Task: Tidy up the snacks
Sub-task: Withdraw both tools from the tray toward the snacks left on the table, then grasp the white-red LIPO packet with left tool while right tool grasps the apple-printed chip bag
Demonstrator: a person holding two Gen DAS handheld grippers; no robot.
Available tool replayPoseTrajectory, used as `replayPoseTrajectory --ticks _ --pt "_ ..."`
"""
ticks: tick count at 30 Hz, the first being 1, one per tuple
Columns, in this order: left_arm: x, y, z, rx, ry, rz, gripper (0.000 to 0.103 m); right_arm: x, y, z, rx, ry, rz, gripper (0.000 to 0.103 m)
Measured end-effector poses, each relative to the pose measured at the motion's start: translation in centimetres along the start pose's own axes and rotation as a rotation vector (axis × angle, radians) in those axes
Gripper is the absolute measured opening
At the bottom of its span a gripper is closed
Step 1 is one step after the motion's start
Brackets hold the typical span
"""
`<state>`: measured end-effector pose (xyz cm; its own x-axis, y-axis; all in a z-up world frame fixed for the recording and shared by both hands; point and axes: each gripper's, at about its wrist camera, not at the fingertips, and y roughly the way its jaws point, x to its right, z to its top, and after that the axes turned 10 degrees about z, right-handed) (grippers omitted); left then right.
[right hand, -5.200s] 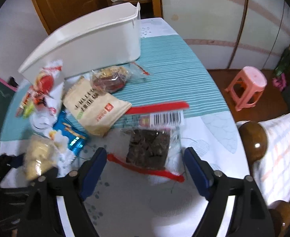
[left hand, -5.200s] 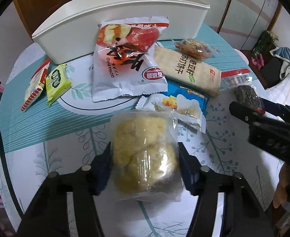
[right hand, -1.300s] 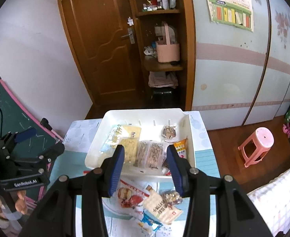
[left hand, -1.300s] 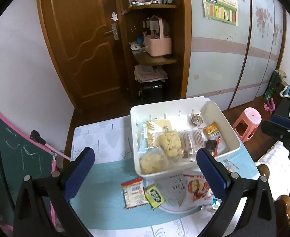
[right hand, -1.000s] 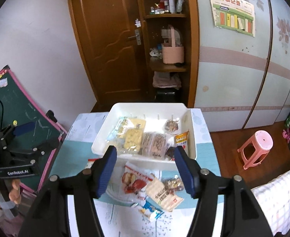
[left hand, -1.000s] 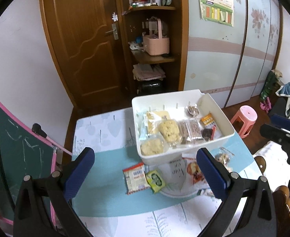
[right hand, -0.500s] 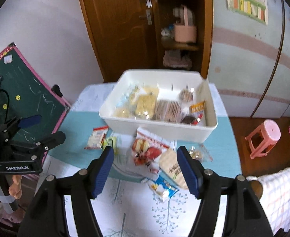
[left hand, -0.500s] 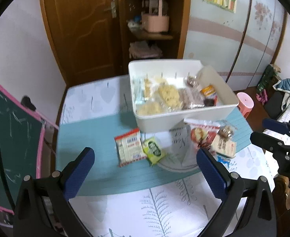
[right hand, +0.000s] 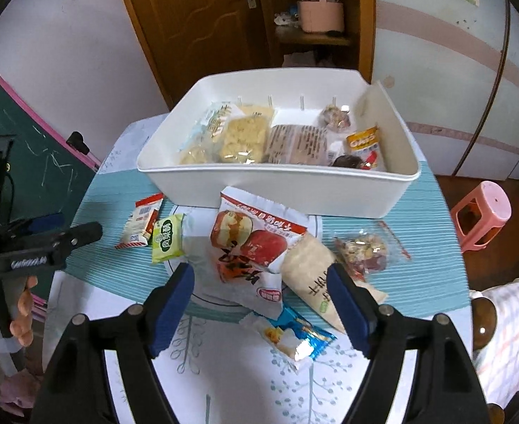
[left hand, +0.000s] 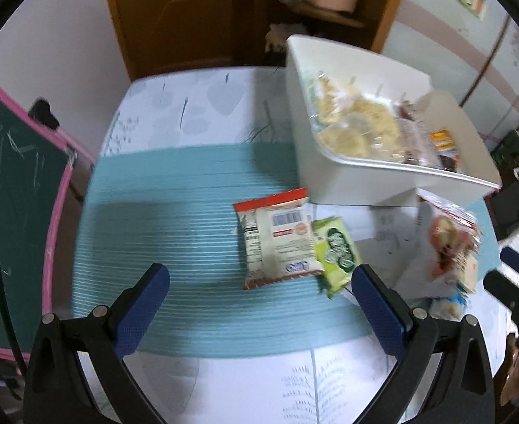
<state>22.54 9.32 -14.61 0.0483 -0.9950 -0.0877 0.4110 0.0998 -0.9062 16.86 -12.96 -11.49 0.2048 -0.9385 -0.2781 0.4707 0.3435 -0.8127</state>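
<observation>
Right wrist view is looking down on a table (right hand: 418,258) with a teal striped cloth. A white bin (right hand: 280,190) is sitting at its far side, holding several wrapped snacks. Loose packets are lying in front of the bin: a big white bag (right hand: 250,247) with red fruit printed on it, a beige cracker pack (right hand: 316,279), a clear nut bag (right hand: 363,251), a blue packet (right hand: 294,335), a red-edged packet (left hand: 277,243) and a green packet (left hand: 337,251) touching it. The right gripper (right hand: 261,312) is hanging above the white bag, its jaws opening with nothing between them. The left gripper (left hand: 259,311) is hovering over the red-edged packet, jaws wide and empty.
</observation>
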Motion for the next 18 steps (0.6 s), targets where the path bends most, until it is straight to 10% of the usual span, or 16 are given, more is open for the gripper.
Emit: replayPoseTrajectory --ticks 18 --pt "1.5 8.1 1.0 -0.122 -0.121 -0.015 0.095 0.5 6.4 -0.2 -0.029 0.016 0.002 0.078"
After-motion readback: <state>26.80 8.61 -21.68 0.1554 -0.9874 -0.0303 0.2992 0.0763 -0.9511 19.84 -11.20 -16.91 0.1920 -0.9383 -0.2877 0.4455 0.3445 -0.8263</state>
